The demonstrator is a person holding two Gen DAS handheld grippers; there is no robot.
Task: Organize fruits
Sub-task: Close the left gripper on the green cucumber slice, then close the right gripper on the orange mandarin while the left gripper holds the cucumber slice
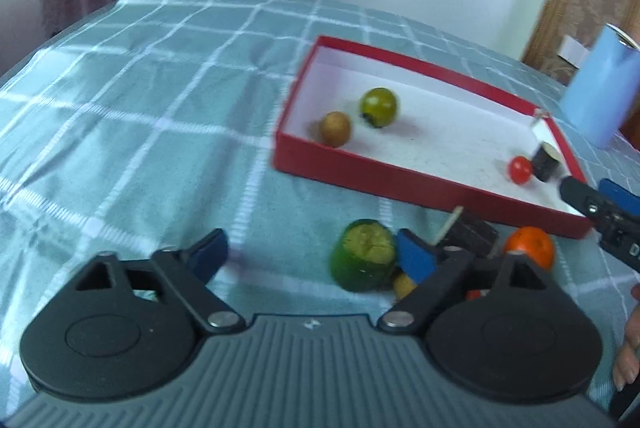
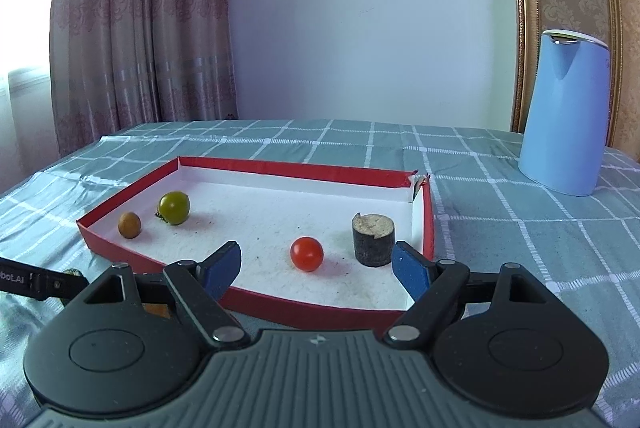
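Observation:
A red box (image 1: 420,188) with a white floor (image 2: 280,224) lies on the checked bedspread. In it are a green round fruit (image 1: 379,107) (image 2: 173,207), a small brown fruit (image 1: 335,129) (image 2: 129,225), a red tomato (image 1: 520,169) (image 2: 306,253) and a dark cut cylinder piece (image 1: 546,161) (image 2: 373,239). Outside the box lie a green fruit with a cut top (image 1: 364,255), an orange fruit (image 1: 530,246), a dark piece with a stick (image 1: 470,230) and a small yellow fruit (image 1: 403,284). My left gripper (image 1: 312,254) is open beside the green cut fruit. My right gripper (image 2: 316,264) is open and empty over the box's near edge.
A light blue container (image 2: 564,116) (image 1: 600,92) stands right of the box. Curtains (image 2: 140,28) and a wall are behind the bed. The right gripper's body (image 1: 600,208) shows at the right of the left wrist view, the left gripper's arm (image 2: 36,280) at the other view's left.

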